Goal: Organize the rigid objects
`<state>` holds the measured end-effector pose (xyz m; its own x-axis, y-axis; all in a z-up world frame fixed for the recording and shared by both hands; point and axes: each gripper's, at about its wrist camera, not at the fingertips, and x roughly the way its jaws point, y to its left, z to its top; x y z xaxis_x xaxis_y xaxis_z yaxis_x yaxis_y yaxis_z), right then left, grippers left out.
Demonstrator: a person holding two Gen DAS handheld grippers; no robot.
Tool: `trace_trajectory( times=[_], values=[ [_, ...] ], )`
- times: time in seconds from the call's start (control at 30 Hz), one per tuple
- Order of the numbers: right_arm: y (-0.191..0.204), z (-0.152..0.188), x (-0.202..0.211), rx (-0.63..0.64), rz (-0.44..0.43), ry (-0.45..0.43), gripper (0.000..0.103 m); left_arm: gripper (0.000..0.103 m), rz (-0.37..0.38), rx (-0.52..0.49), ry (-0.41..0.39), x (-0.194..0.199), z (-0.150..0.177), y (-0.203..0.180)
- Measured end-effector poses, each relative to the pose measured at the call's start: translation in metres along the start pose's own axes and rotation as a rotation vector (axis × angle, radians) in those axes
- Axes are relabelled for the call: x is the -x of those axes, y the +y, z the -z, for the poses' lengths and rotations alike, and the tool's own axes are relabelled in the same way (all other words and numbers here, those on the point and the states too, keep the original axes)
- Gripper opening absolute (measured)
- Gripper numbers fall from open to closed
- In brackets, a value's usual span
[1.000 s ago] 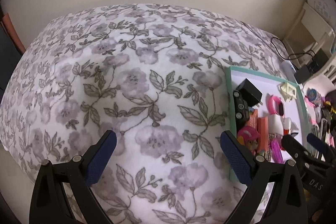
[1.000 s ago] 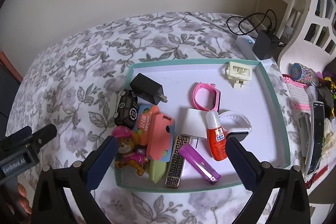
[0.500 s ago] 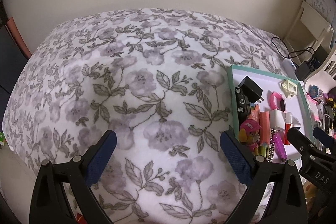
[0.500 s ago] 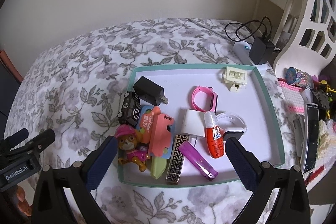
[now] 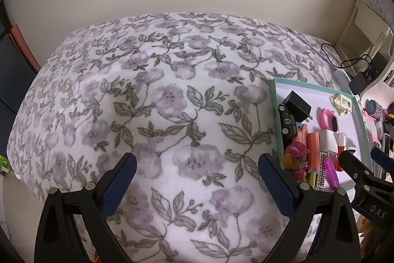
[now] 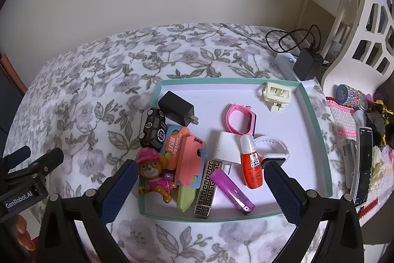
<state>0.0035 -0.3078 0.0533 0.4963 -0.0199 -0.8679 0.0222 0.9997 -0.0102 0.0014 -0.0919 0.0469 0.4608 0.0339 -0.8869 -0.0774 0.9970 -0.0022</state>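
Observation:
A shallow white tray with a teal rim (image 6: pixel 317 125) lies on a floral bedspread (image 5: pixel 172 102). It holds a black charger (image 6: pixel 176 107), a black toy car (image 6: pixel 152 127), a pink pup figure (image 6: pixel 152 171), orange cards (image 6: pixel 189 159), a white plug (image 6: pixel 225 148), an orange bottle (image 6: pixel 251 164), a purple lighter (image 6: pixel 232 191), a pink watch (image 6: pixel 240 120) and a cream clip (image 6: pixel 277 94). My right gripper (image 6: pixel 200 186) is open and empty above the tray's near edge. My left gripper (image 5: pixel 197 179) is open and empty over bare bedspread, left of the tray (image 5: pixel 275 115).
A black adapter with a cable (image 6: pixel 306 63) sits on a white power strip behind the tray. A white shelf unit (image 6: pixel 364 36) stands at the right. Small clutter and a dark remote (image 6: pixel 363 162) lie right of the tray. The wall runs behind the bed.
Both grippers have drawn back and up a little, so the bed and tray look smaller. Both stay open and empty. Nothing in the tray has moved.

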Motion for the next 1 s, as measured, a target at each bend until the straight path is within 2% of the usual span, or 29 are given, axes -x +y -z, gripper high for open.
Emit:
trace_trajectory(
  times=[1.0],
  values=[
    [-0.0016,-0.0002,-0.0021,-0.004,0.000,0.005,0.103,0.099,-0.050,0.015,0.004,0.0002,0.0002,-0.0001]
  ],
)
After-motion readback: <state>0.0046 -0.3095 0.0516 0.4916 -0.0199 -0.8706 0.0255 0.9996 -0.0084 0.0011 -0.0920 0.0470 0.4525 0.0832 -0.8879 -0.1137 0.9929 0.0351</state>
